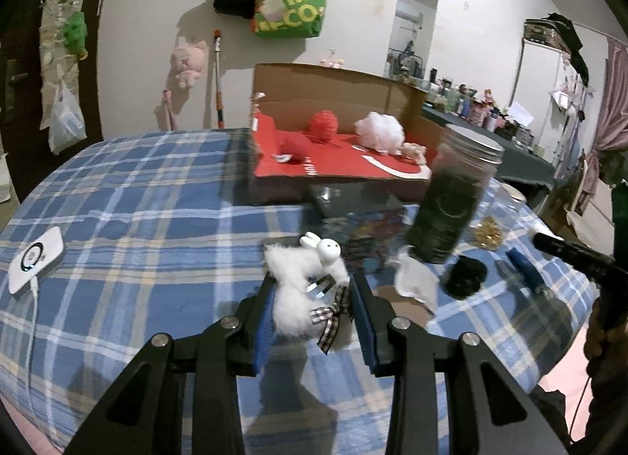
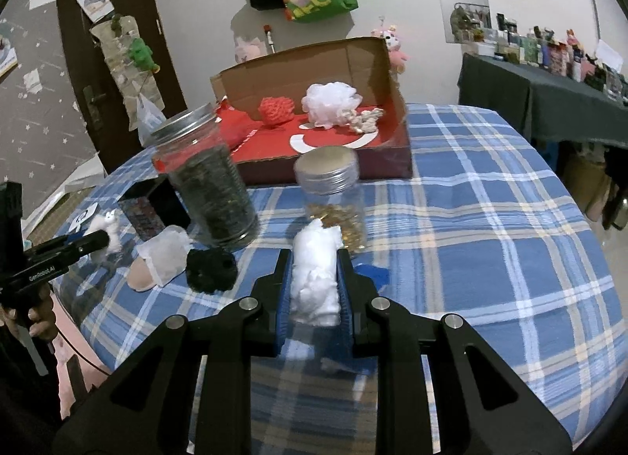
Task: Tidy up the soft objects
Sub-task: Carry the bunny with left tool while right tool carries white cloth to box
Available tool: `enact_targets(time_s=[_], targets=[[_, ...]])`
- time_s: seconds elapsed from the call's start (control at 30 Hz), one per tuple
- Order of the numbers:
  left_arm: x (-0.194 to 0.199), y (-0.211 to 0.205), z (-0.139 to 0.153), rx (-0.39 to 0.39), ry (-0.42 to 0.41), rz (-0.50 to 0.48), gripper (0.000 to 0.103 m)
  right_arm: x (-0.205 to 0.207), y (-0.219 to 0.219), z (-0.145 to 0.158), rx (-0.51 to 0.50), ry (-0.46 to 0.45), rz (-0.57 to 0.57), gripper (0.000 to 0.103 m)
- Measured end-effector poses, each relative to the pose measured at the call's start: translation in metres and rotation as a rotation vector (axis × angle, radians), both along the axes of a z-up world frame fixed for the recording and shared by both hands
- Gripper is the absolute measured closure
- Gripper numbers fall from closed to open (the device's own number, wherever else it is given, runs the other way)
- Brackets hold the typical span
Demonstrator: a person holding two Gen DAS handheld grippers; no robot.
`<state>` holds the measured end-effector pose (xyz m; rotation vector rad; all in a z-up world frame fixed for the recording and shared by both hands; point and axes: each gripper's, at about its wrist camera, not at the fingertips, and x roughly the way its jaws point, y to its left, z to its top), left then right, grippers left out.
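My left gripper (image 1: 314, 279) is shut on a fluffy white rabbit toy (image 1: 292, 298) with a checked bow, held above the blue plaid cloth (image 1: 157, 200). In the right wrist view the rabbit (image 2: 105, 228) shows at the far left, in that gripper's tips. A white cotton wad (image 2: 316, 282) is squeezed between the blue pads of my right gripper (image 2: 314, 258). Behind stands an open cardboard box (image 2: 392, 156) with a red floor. It holds a red mesh ball (image 2: 276, 109), a white bath pouf (image 2: 331, 101) and a knotted rope piece (image 2: 363, 119).
A tall jar of dark leaves (image 2: 210, 188) and a smaller jar with gold bits (image 2: 333, 200) stand before the box. A black scrunchie (image 2: 212, 270) and a beige pad (image 2: 157, 260) lie beside them. A white device (image 1: 35, 258) sits at the left. A dark table of bottles (image 2: 549, 82) stands at the far right.
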<state>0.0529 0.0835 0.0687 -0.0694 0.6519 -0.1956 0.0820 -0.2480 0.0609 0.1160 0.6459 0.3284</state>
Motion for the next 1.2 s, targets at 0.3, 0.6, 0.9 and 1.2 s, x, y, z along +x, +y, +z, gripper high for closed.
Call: enact_targets(time_s=[0.3,0.6,0.9,1.2], targets=[[0.027,0.025,-0.003,-0.012,0.021,0.005,0.065,0.019,-0.023,0.005,-0.003,0.02,-0.026,0.083],[0.063,0.033,-0.001,0.042,0.028,-0.038,0.065,0.057,-0.036,0.011,-0.058,0.045,0.011,0.083],[0.091,0.028,0.02,0.1,0.007,-0.104,0.065,0.098,-0.031,0.026,-0.068,0.047,0.094,0.083],[0.134,0.013,0.051,0.073,0.034,-0.178,0.065,0.141,-0.011,0.051,-0.063,0.052,0.192,0.083]])
